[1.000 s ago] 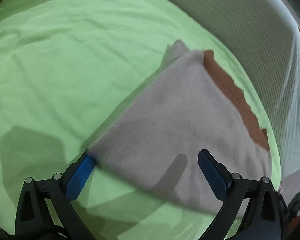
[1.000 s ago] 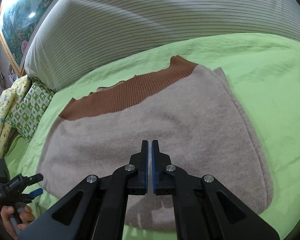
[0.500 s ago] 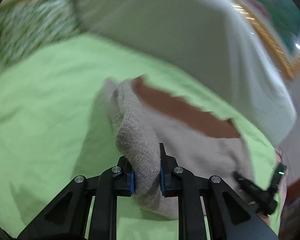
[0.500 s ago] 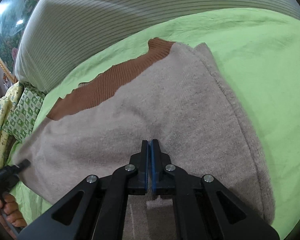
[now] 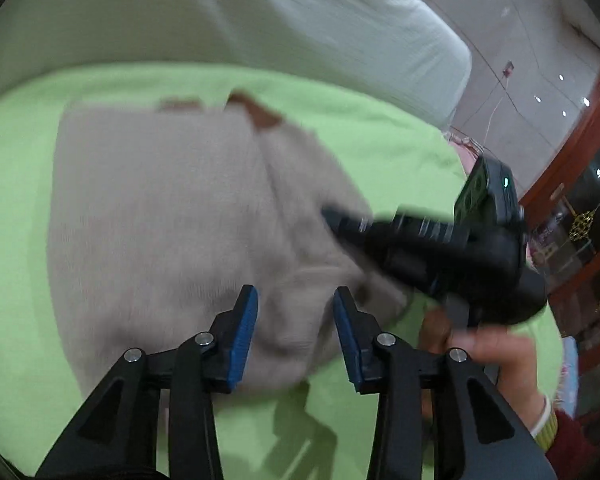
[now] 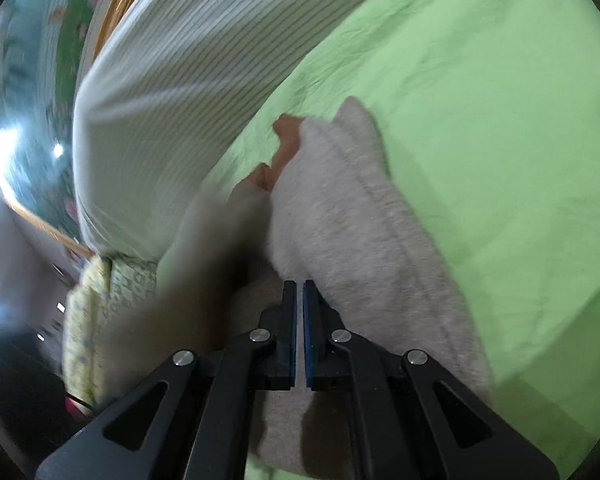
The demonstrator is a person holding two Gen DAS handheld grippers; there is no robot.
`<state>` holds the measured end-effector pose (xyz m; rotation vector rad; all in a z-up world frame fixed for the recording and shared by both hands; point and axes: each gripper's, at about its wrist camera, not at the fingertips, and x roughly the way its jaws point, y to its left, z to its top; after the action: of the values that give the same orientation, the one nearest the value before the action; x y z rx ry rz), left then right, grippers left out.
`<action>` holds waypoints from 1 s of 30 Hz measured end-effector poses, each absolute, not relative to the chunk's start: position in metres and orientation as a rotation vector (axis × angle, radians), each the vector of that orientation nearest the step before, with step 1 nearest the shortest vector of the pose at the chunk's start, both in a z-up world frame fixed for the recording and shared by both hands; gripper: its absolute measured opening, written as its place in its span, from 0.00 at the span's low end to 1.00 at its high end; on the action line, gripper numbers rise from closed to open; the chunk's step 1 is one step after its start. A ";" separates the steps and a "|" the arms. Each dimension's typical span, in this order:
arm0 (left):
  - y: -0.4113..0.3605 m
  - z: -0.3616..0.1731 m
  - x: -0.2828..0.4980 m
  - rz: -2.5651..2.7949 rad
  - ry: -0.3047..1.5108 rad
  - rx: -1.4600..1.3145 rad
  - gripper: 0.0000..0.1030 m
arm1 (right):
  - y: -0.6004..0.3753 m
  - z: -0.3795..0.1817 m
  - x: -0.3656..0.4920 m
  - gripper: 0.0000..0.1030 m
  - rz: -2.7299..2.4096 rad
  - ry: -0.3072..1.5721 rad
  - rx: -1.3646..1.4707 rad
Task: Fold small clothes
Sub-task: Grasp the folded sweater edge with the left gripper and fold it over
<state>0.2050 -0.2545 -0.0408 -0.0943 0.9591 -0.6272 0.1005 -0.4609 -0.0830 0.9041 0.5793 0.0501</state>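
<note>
A beige knitted sweater [image 5: 160, 216] with a brown ribbed hem band [image 5: 260, 114] lies folded on the bed's light green sheet [image 5: 380, 140]. It sits in front of a long white, finely striped bolster [image 5: 220, 20] that runs along the far side of the bed. In the left wrist view one flap of the sweater is laid over the rest, leaving a raised edge that runs down from the brown band toward the near side.

The left tongs [image 5: 295, 332] stand parted to a middling width above the sweater's near edge, their blue pads [image 5: 242, 332] clear of the knit and nothing held between them. Just to their right the right tongs [image 5: 336, 218] reach in from the side with the tip over the folded flap, though motion blur makes it hard to say whether they touch the fabric. The person's right hand [image 5: 484, 344] grips the handle below the black camera body.

In the right wrist view the right tongs [image 6: 299, 320] are drawn together with only a thin slit between the blue pads, and nothing shows in that slit. They hover over the grey-beige knit, whose thick folded edge [image 6: 380, 200] runs up and away along the green sheet [image 6: 500, 120]. A blurred flap of the sweater rises on the left of that view. Beyond it, a green-and-white patterned pillow [image 6: 128, 284] rests at the end of the bolster [image 6: 172, 100].
</note>
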 end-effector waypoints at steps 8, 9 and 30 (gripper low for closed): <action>-0.174 -0.015 0.189 -0.494 0.865 -0.164 0.71 | -0.463 -0.079 0.098 0.26 0.098 0.545 0.962; -0.163 -0.018 0.196 -0.457 0.875 -0.196 0.72 | -0.459 -0.076 0.101 0.41 0.109 0.543 0.949; -0.128 -0.074 0.258 -0.302 1.005 -0.404 0.83 | -0.372 -0.031 0.206 0.16 0.048 0.834 0.189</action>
<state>0.2582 -0.1279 -0.0739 -0.4039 1.0054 -0.3018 0.2056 -0.3720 -0.0309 0.1886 0.8343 0.0478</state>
